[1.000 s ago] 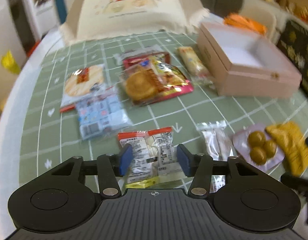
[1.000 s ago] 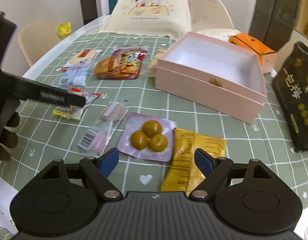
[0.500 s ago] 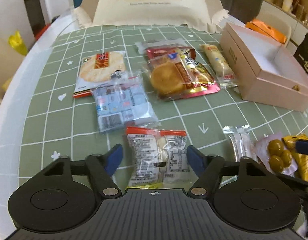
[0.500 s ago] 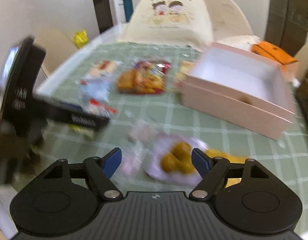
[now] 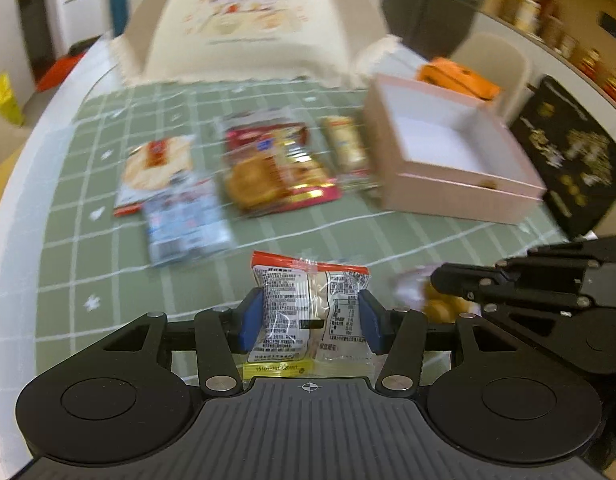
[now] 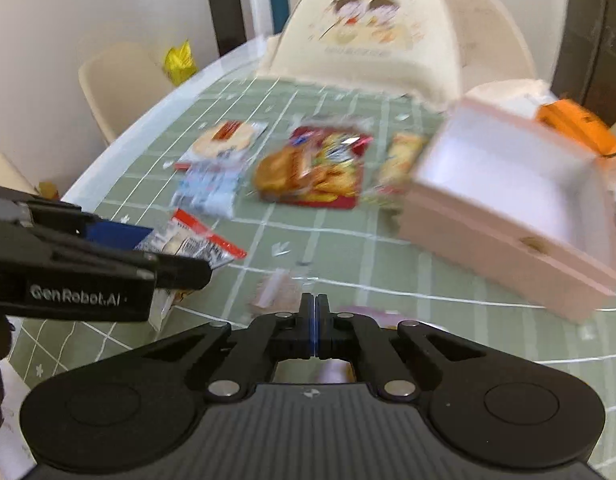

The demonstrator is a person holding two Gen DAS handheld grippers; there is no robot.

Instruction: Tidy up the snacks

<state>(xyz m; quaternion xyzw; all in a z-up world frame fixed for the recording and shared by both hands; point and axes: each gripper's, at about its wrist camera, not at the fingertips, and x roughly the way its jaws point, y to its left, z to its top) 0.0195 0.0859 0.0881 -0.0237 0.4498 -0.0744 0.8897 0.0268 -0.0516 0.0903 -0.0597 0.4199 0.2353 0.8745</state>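
Observation:
A clear snack packet with a red top edge (image 5: 308, 292) sits between the blue pads of my left gripper (image 5: 308, 312). The jaws are closing and both pads press its sides, holding it just above the green checked cloth. The right wrist view shows the same packet (image 6: 204, 246) in the left gripper (image 6: 168, 254). My right gripper (image 6: 315, 312) is shut, pads together, directly over a purple packet of yellow balls (image 6: 367, 314). I cannot tell whether its film is pinched. An open pink box (image 5: 459, 196) stands at the right, empty inside.
On the cloth beyond lie a rice cracker packet (image 5: 156, 164), a blue-white packet (image 5: 184, 220), a red-gold cake packet (image 5: 276, 172) and a long bar (image 5: 345, 148). A clear stick packet (image 6: 272, 288) lies near my right gripper. A black bag (image 5: 567, 160) flanks the box.
My left gripper's pads closed in on the clear packet and rose with it. My right gripper's jaws went from wide apart to fully shut above the purple packet.

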